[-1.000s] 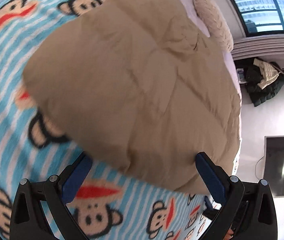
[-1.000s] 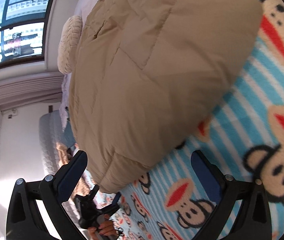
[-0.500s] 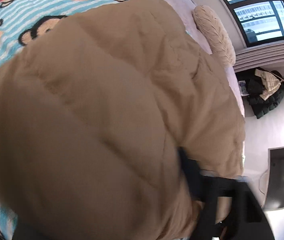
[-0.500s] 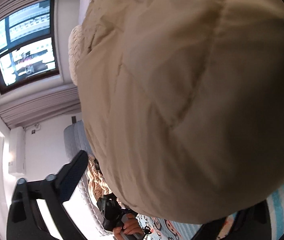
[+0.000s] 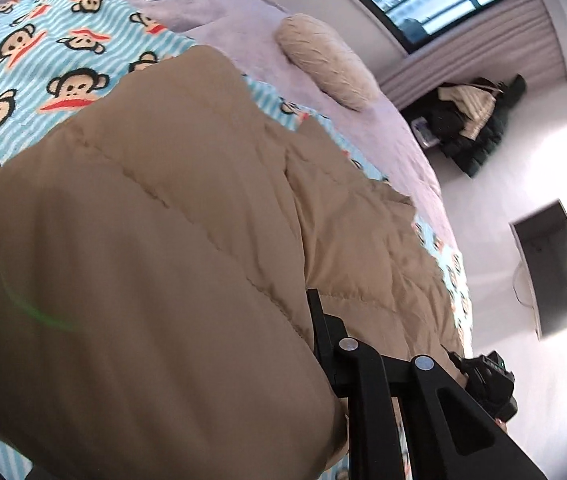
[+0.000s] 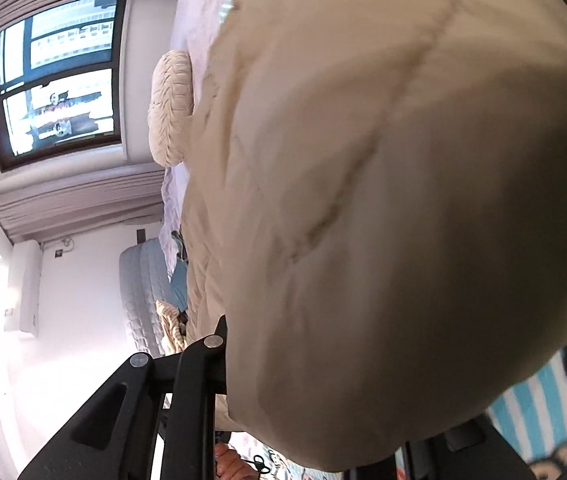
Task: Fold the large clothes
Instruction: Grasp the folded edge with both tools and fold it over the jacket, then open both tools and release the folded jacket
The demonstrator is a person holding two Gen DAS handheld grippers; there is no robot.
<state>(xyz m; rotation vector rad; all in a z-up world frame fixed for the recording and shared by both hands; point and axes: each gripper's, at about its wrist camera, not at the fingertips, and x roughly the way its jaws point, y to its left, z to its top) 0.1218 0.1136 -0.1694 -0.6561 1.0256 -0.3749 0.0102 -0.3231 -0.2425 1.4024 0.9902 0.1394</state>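
Quilted tan down coat lay on the monkey-print blanket over the bed, its near end gathered up and raised. Left gripper and right gripper each had one finger visible beside bunched padding; whether they had clamped it cannot be told. Step judged: carrying the near end over toward the cream pillow. Next move calls for laying the fold flat with edges matched.
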